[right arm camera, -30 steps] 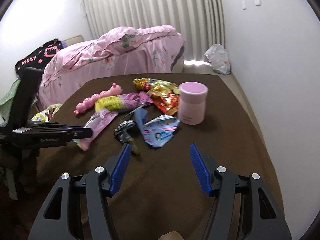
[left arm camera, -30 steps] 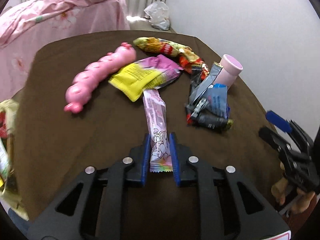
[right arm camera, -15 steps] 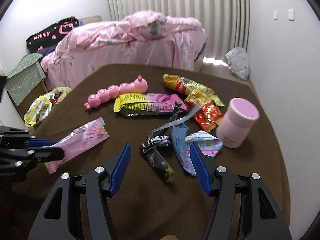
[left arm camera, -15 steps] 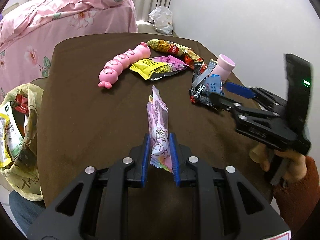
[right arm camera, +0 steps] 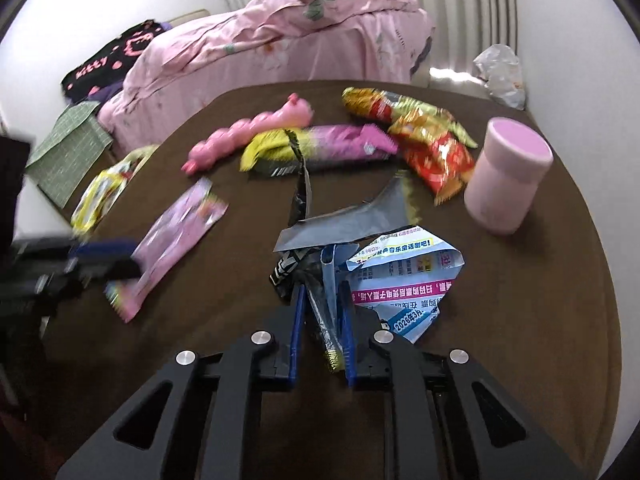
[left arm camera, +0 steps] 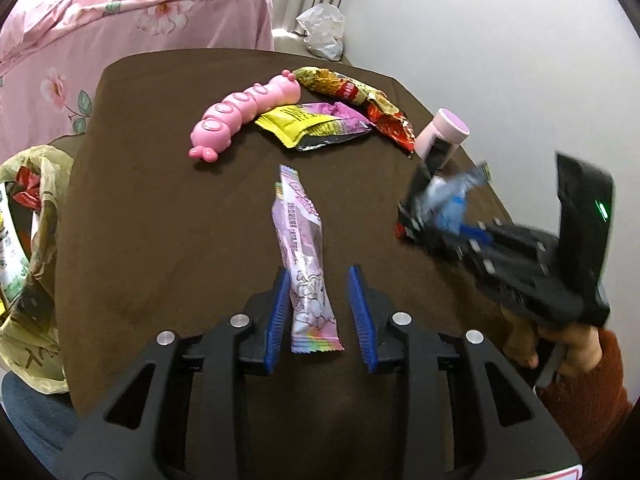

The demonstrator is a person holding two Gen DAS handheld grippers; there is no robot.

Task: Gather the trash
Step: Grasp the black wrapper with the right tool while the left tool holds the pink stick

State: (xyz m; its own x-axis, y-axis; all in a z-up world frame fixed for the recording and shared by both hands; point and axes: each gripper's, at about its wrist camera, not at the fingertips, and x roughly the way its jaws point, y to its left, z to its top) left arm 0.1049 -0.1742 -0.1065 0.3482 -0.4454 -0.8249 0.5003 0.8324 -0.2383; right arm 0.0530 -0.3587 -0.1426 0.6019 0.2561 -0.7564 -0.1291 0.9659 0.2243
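A pink snack wrapper (left arm camera: 302,248) stands on end between my left gripper's (left arm camera: 320,316) blue pads. It leans on the left pad and is clear of the right one, and the jaws are opening. My right gripper (right arm camera: 322,328) is closing on a crumpled black wrapper (right arm camera: 318,308) with a blue strip (right arm camera: 329,276) beside it, and both pads touch the bundle. A white and blue packet (right arm camera: 404,280) and a grey foil piece (right arm camera: 344,220) lie against that bundle. The left wrist view shows the right gripper (left arm camera: 424,216) blurred, with the wrappers at its tips.
On the brown table (left arm camera: 160,200) lie a pink caterpillar toy (left arm camera: 244,112), a yellow and purple wrapper (left arm camera: 316,124), gold and red wrappers (left arm camera: 360,100) and a pink cup (right arm camera: 506,176). A yellowish bag (left arm camera: 36,240) holding trash hangs off the table's left edge. A pink-covered bed (right arm camera: 280,40) stands behind.
My left jaws have parted from the pink wrapper after lifting it upright. My right gripper has come down over the black and blue wrappers, and its jaws went from wide apart to closed on them.
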